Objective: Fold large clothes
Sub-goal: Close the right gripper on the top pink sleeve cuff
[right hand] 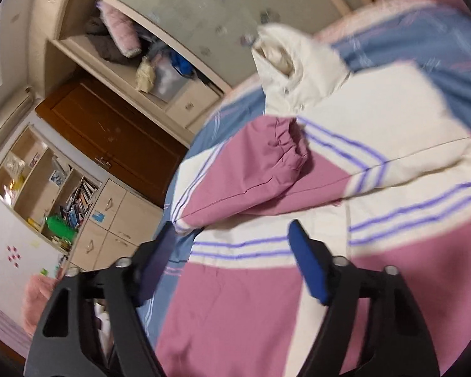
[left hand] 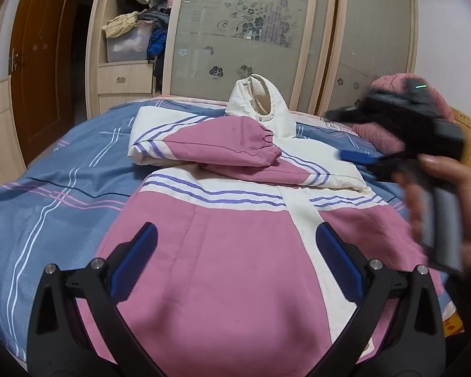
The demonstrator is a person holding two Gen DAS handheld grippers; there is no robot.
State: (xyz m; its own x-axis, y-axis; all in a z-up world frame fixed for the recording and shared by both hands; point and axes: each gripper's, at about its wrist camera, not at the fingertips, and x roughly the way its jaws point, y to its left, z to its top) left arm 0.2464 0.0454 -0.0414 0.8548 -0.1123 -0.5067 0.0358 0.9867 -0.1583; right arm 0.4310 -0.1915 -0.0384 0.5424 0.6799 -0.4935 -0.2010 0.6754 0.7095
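The jacket (left hand: 235, 235) runs lengthwise away from the left gripper (left hand: 235, 257), jaws spread and empty above its hem, while the right gripper (right hand: 232, 264), also spread and empty, hangs off to its side.

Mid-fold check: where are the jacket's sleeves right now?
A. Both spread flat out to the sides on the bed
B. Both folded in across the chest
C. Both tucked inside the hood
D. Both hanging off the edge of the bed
B: the pink left-side sleeve lies across the jacket with its elastic cuff near the collar, overlapping the other sleeve folded in beneath it.
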